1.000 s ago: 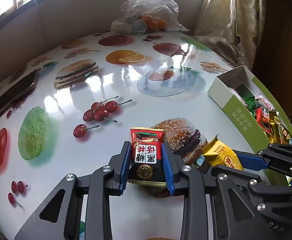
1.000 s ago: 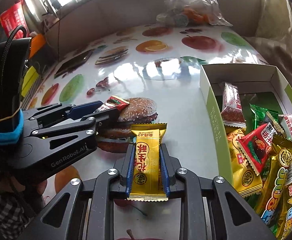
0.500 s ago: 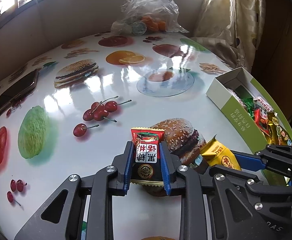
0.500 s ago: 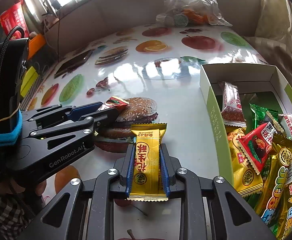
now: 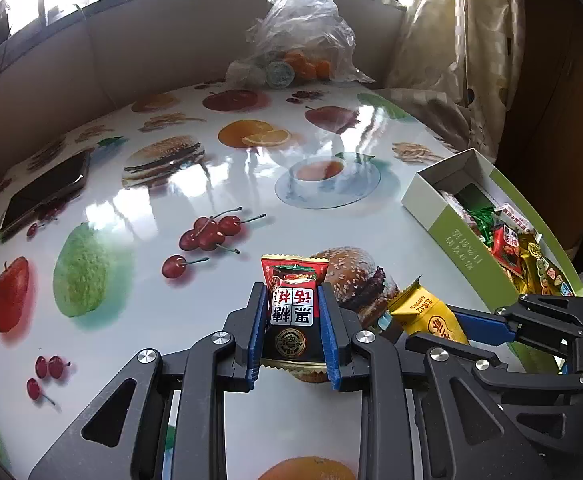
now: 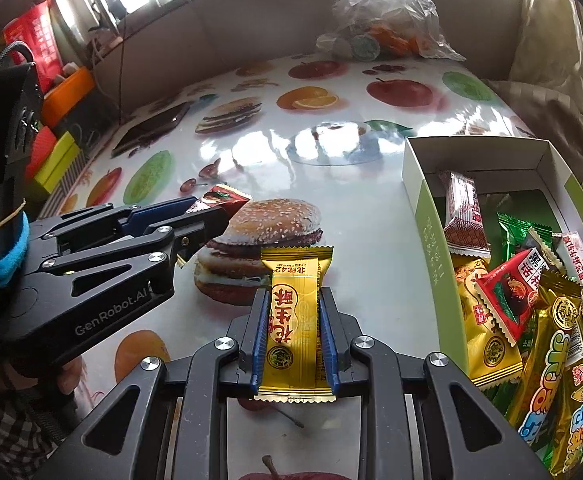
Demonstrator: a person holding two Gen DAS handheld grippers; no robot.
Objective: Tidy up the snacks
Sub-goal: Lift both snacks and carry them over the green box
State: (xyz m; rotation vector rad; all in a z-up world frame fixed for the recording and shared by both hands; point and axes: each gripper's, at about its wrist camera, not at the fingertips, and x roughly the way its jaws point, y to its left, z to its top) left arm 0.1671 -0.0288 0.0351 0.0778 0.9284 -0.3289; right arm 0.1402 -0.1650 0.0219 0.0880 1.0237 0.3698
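My left gripper [image 5: 293, 300] is shut on a red and black snack packet [image 5: 293, 308] and holds it above the printed table. It also shows in the right wrist view [image 6: 207, 214] at the left, with the red packet [image 6: 221, 197] at its tips. My right gripper [image 6: 293, 300] is shut on a yellow snack packet [image 6: 293, 320]. In the left wrist view the right gripper [image 5: 451, 320] sits just right of the left one with the yellow packet [image 5: 427, 314]. A green and white box [image 6: 431, 232] with several snacks stands to the right.
The table [image 5: 131, 208] has a glossy food-print cover. A phone [image 5: 43, 196] lies at the left. A clear plastic bag [image 5: 303, 40] with oranges stands at the back. A curtain [image 5: 451, 40] hangs at the back right. Coloured boxes [image 6: 59, 136] stand beyond the left edge.
Both grippers have lifted slightly and stay shut on their packets. The box looks a little farther off in the left wrist view.
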